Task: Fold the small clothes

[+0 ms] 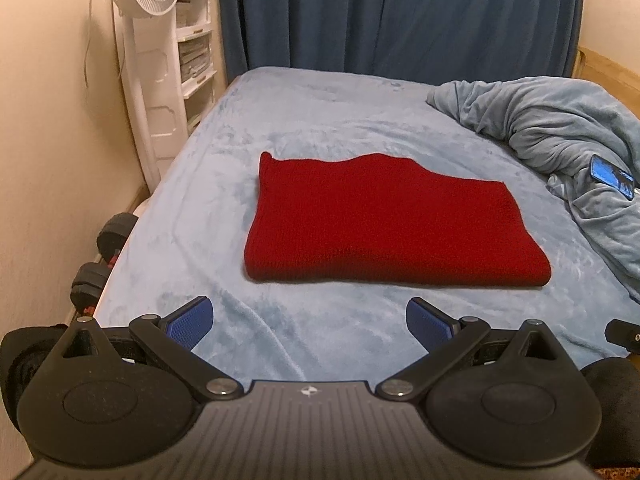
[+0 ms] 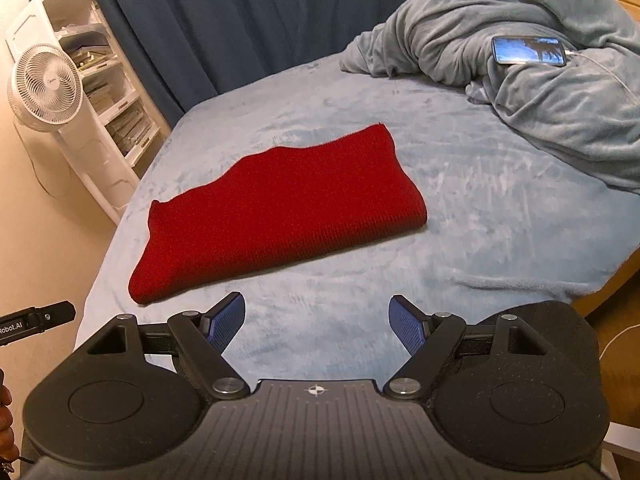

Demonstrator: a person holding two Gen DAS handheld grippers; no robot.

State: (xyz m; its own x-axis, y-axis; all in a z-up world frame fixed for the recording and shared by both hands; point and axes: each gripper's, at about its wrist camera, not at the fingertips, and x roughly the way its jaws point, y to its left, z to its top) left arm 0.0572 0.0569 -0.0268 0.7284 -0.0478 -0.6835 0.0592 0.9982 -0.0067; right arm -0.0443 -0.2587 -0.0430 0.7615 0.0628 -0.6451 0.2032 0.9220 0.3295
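A red knitted garment [image 1: 380, 220] lies folded into a flat rectangle on the light blue bed cover [image 1: 312, 120]. It also shows in the right wrist view [image 2: 280, 216], lying aslant. My left gripper [image 1: 310, 322] is open and empty, held above the bed just short of the garment's near edge. My right gripper [image 2: 318, 322] is open and empty, also short of the garment's near edge and a little to its right. Neither gripper touches the cloth.
A bunched grey-blue blanket [image 2: 520, 60] with a lit phone [image 2: 528, 51] on a cable lies at the right. A white fan [image 2: 44, 84] and white shelves [image 2: 104, 76] stand left of the bed. Dumbbells [image 1: 102, 256] lie on the floor. Blue curtains [image 1: 400, 12] hang behind.
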